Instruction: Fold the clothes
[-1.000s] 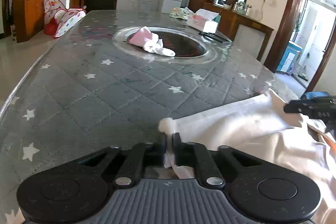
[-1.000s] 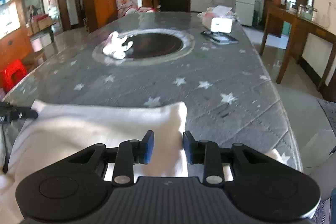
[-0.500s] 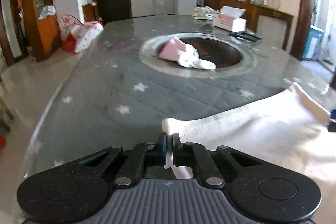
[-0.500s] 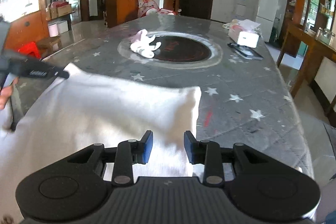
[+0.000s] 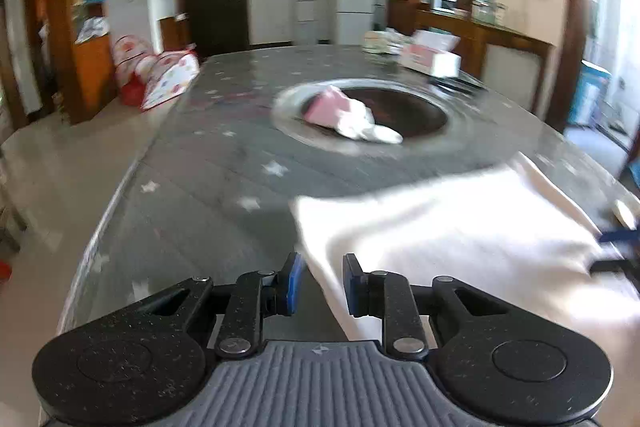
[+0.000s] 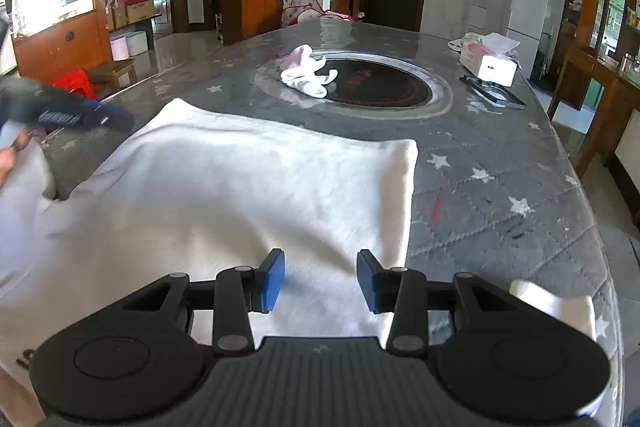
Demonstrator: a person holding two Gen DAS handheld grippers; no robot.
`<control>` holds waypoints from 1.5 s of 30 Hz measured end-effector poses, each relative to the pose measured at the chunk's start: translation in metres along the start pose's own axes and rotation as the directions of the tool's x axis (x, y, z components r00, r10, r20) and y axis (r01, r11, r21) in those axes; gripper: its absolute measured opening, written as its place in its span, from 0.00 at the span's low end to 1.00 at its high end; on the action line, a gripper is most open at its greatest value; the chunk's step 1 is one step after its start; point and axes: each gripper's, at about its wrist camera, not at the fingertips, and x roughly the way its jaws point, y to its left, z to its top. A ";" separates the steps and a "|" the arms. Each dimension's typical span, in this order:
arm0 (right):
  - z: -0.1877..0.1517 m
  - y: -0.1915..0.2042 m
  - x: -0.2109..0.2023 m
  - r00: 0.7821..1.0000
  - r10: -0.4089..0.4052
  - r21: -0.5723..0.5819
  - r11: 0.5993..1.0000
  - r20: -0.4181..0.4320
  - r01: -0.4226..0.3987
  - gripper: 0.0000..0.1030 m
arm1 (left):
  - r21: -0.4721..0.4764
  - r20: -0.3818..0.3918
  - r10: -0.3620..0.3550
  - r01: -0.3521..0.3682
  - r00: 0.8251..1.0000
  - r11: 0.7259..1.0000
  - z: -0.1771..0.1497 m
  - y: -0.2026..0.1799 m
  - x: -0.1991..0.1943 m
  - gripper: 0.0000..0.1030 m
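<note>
A big white cloth (image 6: 240, 195) lies flat on the near end of the long gray table (image 6: 500, 195) with the little stars. Its far edge runs straight across. Its right corner (image 6: 408, 147) stops well short of the table's right side, so bare table shows there. Its near part hangs off the table's near edge.

The left gripper (image 5: 318, 283) has just been opening. Its blue pads (image 5: 292, 281) are apart now, and the cloth's left edge runs between them, but they do not squeeze it. To its left there is open table all the way to the table's edge.

The right gripper (image 6: 320, 281) has just been opening too. Its pads are spread wide above the cloth, holding nothing.

Farther off, a pink and white bundle (image 6: 306, 71) sits on the rim of the round dark plate (image 6: 384, 87) in the middle of the table. A tissue box (image 6: 488, 61) stands near the far right edge.
</note>
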 end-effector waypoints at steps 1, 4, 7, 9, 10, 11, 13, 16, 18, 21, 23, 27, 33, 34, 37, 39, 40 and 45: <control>-0.002 0.002 -0.003 1.000 -0.002 0.002 1.000 0.003 0.002 0.39 | 0.013 0.003 -0.004 0.004 1.000 1.000 -0.009 -0.004 -0.009 0.24; -0.007 0.007 -0.014 1.000 0.008 0.003 1.000 0.017 -0.008 0.41 | 0.022 -0.007 -0.015 0.016 1.000 1.000 -0.030 -0.009 -0.026 0.24; -0.014 0.016 -0.026 0.999 0.017 -0.023 1.000 0.029 -0.016 0.46 | 0.033 -0.015 -0.014 0.014 1.000 0.999 -0.047 -0.010 -0.035 0.24; -0.019 0.020 -0.029 1.000 0.014 -0.044 0.999 0.028 -0.012 0.47 | 0.029 -0.014 0.004 -0.004 1.000 1.000 -0.055 -0.006 -0.039 0.27; -0.022 0.021 -0.030 1.000 0.012 -0.049 0.999 0.025 -0.010 0.48 | 0.022 -0.006 0.013 -0.013 1.000 1.000 -0.057 -0.003 -0.041 0.28; -0.024 0.021 -0.029 1.000 0.008 -0.044 0.999 0.019 -0.008 0.48 | 0.020 -0.006 0.030 -0.030 1.000 0.999 -0.059 0.000 -0.043 0.28; -0.028 0.017 -0.028 1.000 0.002 -0.018 1.000 0.011 -0.002 0.50 | 0.015 -0.008 0.067 -0.067 0.998 0.998 -0.063 0.005 -0.047 0.28; -0.031 0.014 -0.029 1.000 0.011 0.021 1.000 0.013 -0.012 0.51 | -0.013 -0.012 0.108 -0.108 0.994 0.994 -0.069 0.014 -0.053 0.28; -0.032 0.015 -0.031 1.000 0.015 0.030 0.999 0.014 -0.015 0.54 | -0.024 -0.011 0.144 -0.145 0.989 0.989 -0.072 0.022 -0.056 0.28; -0.036 0.019 -0.033 0.999 0.031 0.033 0.999 0.021 -0.032 0.57 | -0.049 -0.005 0.197 -0.197 0.980 0.979 -0.077 0.037 -0.057 0.28; -0.039 0.020 -0.036 0.999 0.032 0.040 0.999 0.032 -0.033 0.57 | -0.084 -0.002 0.206 -0.205 0.979 0.975 -0.079 0.047 -0.057 0.28; -0.040 0.021 -0.043 0.998 0.033 0.050 0.998 0.049 -0.036 0.57 | -0.100 -0.007 0.208 -0.207 0.978 0.973 -0.075 0.046 -0.063 0.26; -0.040 0.024 -0.049 0.998 0.044 0.045 0.998 0.056 -0.046 0.58 | -0.080 0.105 -0.003 0.012 0.994 0.997 -0.054 0.003 -0.082 0.28; -0.040 0.026 -0.049 0.997 0.045 0.043 0.998 0.055 -0.048 0.58 | -0.065 0.116 -0.040 0.048 0.992 0.997 -0.051 -0.006 -0.081 0.27; -0.041 0.030 -0.049 0.998 0.047 0.028 0.998 0.051 -0.049 0.58 | -0.021 0.123 -0.147 0.151 0.982 0.988 -0.046 -0.031 -0.070 0.27; -0.043 0.033 -0.049 0.998 0.049 0.018 0.999 0.048 -0.050 0.58 | 0.005 0.098 -0.190 0.191 0.977 0.982 -0.046 -0.042 -0.058 0.27; -0.044 0.033 -0.049 0.998 0.051 0.014 0.999 0.045 -0.052 0.58 | 0.002 0.074 -0.194 0.194 0.978 0.981 -0.047 -0.045 -0.052 0.27; -0.049 0.034 -0.051 0.998 0.061 0.001 0.998 0.025 -0.061 0.59 | -0.062 0.005 -0.171 0.171 0.985 0.983 -0.059 -0.029 -0.040 0.22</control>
